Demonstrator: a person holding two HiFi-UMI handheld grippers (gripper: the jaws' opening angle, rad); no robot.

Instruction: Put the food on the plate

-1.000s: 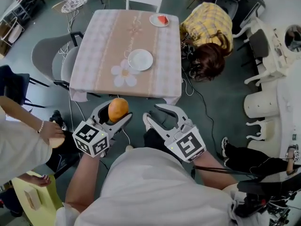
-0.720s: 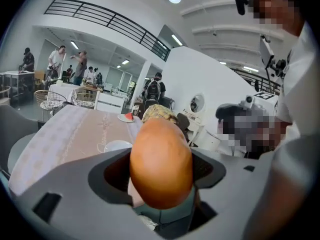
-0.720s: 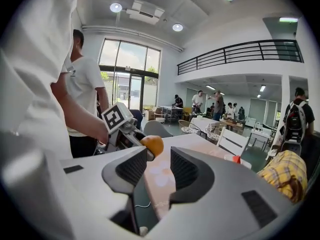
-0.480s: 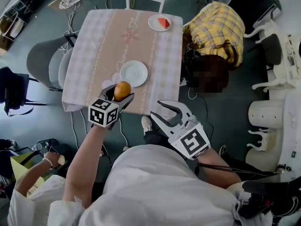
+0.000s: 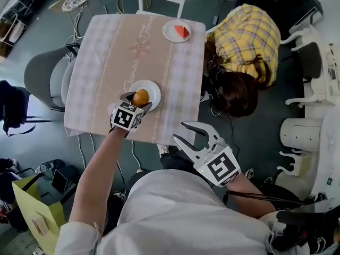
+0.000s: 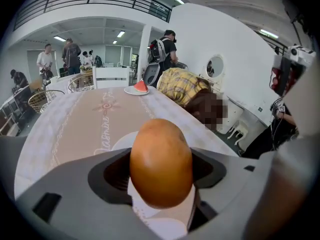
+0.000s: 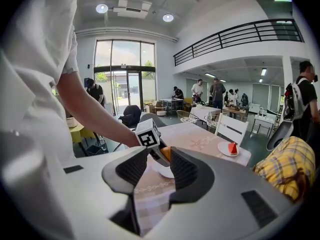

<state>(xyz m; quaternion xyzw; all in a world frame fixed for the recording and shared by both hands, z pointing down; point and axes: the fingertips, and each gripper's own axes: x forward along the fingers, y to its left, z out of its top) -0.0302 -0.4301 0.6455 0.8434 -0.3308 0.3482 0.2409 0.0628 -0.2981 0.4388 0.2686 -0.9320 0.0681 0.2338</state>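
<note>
The left claw point(image 5: 137, 101) is clenched on the orange point(image 5: 141, 96), holding it over the near rim of the plate point(image 5: 153, 91) on the counter point(image 5: 119, 47). The right claw point(image 5: 180, 132) hangs released and empty, off the counter's near edge.

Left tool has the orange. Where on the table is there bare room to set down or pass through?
The front plate looks bare beside the orange in the left tool. The tablecloth is free across its middle, between that plate and the far plate with the red slice, and along its left side. Only the far right corner is occupied.
</note>
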